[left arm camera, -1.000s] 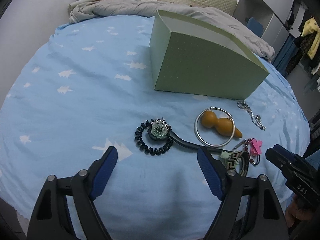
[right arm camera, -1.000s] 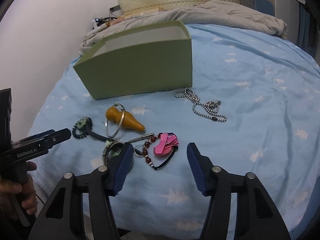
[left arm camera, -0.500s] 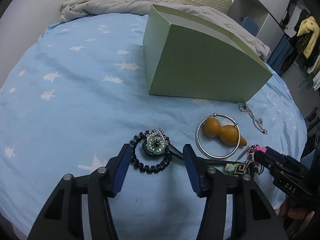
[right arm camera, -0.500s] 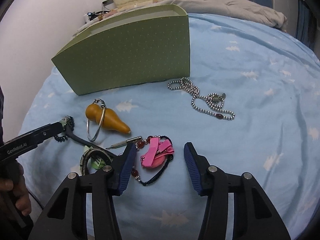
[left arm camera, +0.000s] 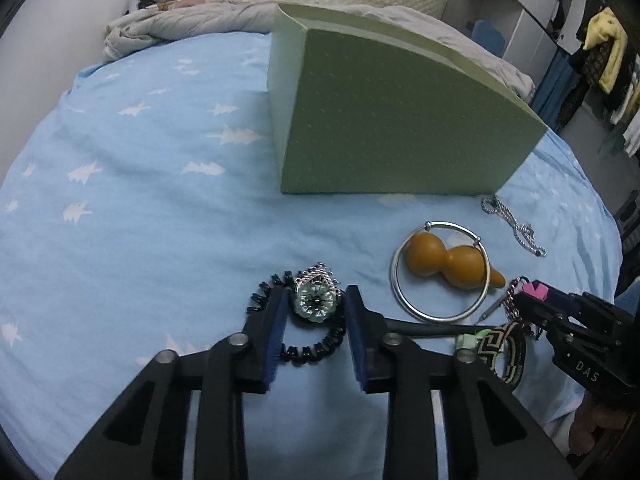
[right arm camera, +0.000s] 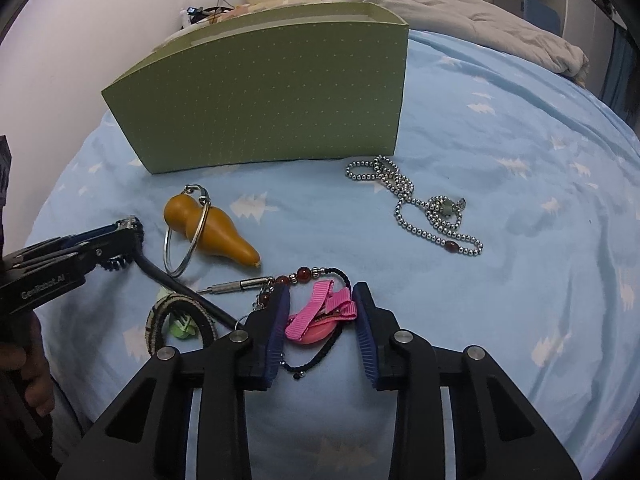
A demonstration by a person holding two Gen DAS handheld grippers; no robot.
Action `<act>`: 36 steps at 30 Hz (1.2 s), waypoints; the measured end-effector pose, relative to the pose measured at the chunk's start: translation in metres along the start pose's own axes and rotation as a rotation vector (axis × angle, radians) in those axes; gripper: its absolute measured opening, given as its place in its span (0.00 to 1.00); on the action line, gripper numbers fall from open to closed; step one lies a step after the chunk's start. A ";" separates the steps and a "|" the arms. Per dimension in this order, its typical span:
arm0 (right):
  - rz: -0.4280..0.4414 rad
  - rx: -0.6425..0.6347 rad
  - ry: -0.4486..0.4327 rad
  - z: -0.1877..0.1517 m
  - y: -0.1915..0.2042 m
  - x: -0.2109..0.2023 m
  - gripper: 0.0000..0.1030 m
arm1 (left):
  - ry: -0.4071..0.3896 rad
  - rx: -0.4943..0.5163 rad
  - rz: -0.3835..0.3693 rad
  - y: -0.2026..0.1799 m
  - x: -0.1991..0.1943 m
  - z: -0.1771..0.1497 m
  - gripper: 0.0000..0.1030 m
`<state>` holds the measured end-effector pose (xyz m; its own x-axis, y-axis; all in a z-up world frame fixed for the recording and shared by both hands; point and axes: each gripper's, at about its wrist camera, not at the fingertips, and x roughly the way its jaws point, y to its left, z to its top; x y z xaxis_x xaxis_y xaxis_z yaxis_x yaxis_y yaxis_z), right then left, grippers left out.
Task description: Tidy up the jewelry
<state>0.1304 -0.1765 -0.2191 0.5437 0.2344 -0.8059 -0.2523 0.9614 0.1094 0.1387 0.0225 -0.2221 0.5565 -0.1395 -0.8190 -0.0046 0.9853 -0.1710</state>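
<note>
Step in hand: double pickup on blue bed. Left claw (left arm camera: 315, 309) part-open, straddling pale-green flower charm on black coil band (left arm camera: 314, 303); right claw (right arm camera: 320, 307) part-open around pink ribbon hair clip (right arm camera: 320, 316). Next: close, lift, carry into green cardboard box (right arm camera: 264, 100).

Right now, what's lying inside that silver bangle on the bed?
A brown gourd charm lies across the silver bangle, with bare blue sheet filling the rest. The gourd's narrow tip pokes past the ring; whatever lies beneath the gourd is hidden.
</note>
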 end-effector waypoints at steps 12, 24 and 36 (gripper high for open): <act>0.002 0.018 -0.063 0.001 -0.002 -0.033 0.28 | -0.056 -0.013 -0.002 0.000 -0.029 0.003 0.00; 0.026 0.026 -0.091 -0.008 0.001 -0.051 0.28 | -0.039 -0.033 -0.032 0.006 -0.034 -0.005 0.01; 0.031 0.037 -0.082 -0.013 -0.001 -0.047 0.28 | 0.015 -0.118 0.056 0.035 -0.022 -0.011 0.03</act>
<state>0.0943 -0.1900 -0.1889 0.6002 0.2733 -0.7517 -0.2410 0.9579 0.1558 0.1170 0.0584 -0.2165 0.5401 -0.0874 -0.8371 -0.1329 0.9733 -0.1874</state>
